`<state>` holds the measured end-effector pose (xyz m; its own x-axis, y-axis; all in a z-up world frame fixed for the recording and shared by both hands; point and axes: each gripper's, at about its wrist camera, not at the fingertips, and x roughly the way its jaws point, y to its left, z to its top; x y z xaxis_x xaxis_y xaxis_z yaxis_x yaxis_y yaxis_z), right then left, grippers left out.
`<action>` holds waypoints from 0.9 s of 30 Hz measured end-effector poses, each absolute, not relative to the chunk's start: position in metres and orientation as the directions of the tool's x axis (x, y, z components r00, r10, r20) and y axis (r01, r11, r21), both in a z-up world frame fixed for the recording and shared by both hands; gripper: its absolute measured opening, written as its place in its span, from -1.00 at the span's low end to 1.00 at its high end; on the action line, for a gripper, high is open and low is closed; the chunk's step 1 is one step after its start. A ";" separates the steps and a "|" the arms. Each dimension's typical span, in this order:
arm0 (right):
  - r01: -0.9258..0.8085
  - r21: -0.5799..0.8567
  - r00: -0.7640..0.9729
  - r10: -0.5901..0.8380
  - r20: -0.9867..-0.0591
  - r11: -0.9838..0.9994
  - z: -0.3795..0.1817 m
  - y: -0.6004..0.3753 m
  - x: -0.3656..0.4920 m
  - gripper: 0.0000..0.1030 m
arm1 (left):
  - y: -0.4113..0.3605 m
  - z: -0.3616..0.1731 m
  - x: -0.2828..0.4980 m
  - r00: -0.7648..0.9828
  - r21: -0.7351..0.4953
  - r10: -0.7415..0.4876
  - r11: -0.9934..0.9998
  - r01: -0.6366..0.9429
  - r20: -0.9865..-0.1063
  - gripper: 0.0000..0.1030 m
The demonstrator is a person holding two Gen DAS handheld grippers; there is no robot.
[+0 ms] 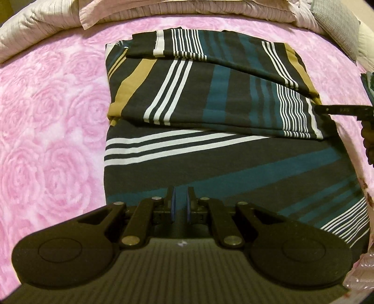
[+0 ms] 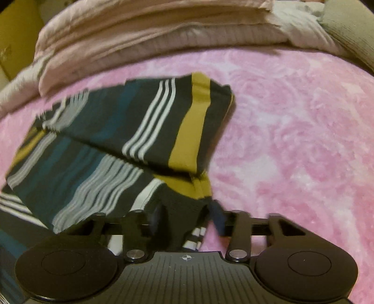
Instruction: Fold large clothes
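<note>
A large dark cloth (image 1: 210, 159) with white, teal and mustard stripes lies on the pink bed, its far part folded back over the near part. My left gripper (image 1: 180, 201) hovers over the near layer, its blue pads (image 1: 173, 205) almost together with nothing seen gripped. In the right wrist view the folded flap (image 2: 131, 131) rises from the bed, a bunched corner (image 2: 184, 210) sits between the fingers, and my right gripper (image 2: 187, 219) is shut on it. The right gripper (image 1: 339, 110) also shows at the flap's right edge in the left wrist view.
A pink rose-patterned blanket (image 1: 51, 140) covers the bed on both sides of the cloth. Pale folded bedding (image 1: 177, 11) and pillows (image 2: 149, 39) line the far edge. A grey cushion (image 1: 336, 25) lies at the far right corner.
</note>
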<state>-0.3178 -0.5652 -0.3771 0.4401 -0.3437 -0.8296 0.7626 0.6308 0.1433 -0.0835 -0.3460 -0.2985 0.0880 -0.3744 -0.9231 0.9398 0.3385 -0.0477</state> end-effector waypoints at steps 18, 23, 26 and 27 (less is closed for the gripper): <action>0.849 0.045 0.301 -0.413 -0.860 0.527 -0.379 -0.571 -0.335 -0.28 | -0.322 -0.288 -0.090 0.097 -0.052 -0.376 0.367 0.929 -0.921 -0.89; 0.864 0.043 0.309 -0.461 -0.832 0.502 -0.354 -0.531 -0.349 -0.28 | -0.308 -0.290 -0.078 0.096 -0.052 -0.393 0.349 0.936 -0.914 -0.89; 0.823 0.121 0.408 -0.428 -0.806 0.555 -0.339 -0.487 -0.344 -0.28 | -0.298 -0.303 -0.073 0.080 -0.059 -0.392 0.328 0.943 -0.917 -0.89; 0.800 0.143 0.430 -0.391 -0.813 0.583 -0.341 -0.470 -0.340 -0.27 | -0.292 -0.310 -0.072 0.065 -0.068 -0.381 0.325 0.943 -0.922 -0.89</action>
